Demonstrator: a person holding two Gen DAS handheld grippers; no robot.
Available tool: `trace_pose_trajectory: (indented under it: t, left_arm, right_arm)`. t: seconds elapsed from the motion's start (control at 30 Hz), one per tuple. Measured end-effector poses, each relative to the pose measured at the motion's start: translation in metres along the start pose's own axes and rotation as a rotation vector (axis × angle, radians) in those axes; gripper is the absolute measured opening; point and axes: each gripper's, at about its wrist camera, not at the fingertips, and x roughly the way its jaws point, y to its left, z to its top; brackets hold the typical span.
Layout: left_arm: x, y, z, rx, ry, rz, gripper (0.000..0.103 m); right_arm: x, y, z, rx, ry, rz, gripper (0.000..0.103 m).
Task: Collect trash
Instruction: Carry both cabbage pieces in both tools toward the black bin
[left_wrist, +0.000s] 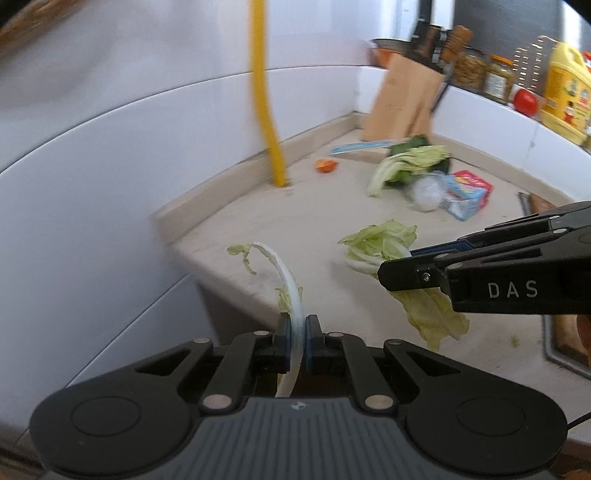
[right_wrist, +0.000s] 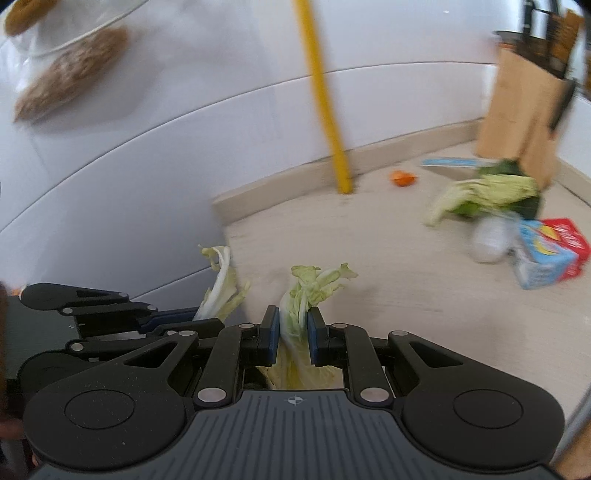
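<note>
The left gripper (left_wrist: 296, 328) pinches a thin white-ribbed cabbage strip (left_wrist: 286, 273); the right gripper (right_wrist: 292, 325) clamps a pale green cabbage leaf bunch (right_wrist: 306, 288). Both hang over the beige stone countertop (left_wrist: 258, 221) (its far clutter blurred, perhaps a crumpled wrapper).

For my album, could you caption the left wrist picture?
Left gripper pinching a cabbage leaf; right gripper clamping another above the countertop.

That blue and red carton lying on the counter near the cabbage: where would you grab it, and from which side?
Judging by its pose, the carton lies on its side, one end toward the crumpled white wrapper. I'd come from above and close the tongs across its two long faces near the middle: flat, parallel sides there, and away from the wrapper and the cabbage leaves.
</note>
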Motion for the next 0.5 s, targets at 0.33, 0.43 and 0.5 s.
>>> trace_pose_trajectory:
  t: [0.33, 0.43, 0.5]
  left_arm:
    - [-0.008, 0.042, -0.033, -0.093, 0.060, 0.109, 0.004]
    - [-0.006, 0.050, -0.042, -0.116, 0.086, 0.132, 0.004]
    - [-0.004, 0.055, -0.048, -0.130, 0.103, 0.142, 0.004]
  right_arm:
    - [0.040, 0.055, -0.001, -0.091, 0.087, 0.125, 0.021]
    - [0.050, 0.067, -0.004, -0.111, 0.114, 0.154, 0.021]
    - [0.057, 0.073, -0.006, -0.121, 0.133, 0.169, 0.021]
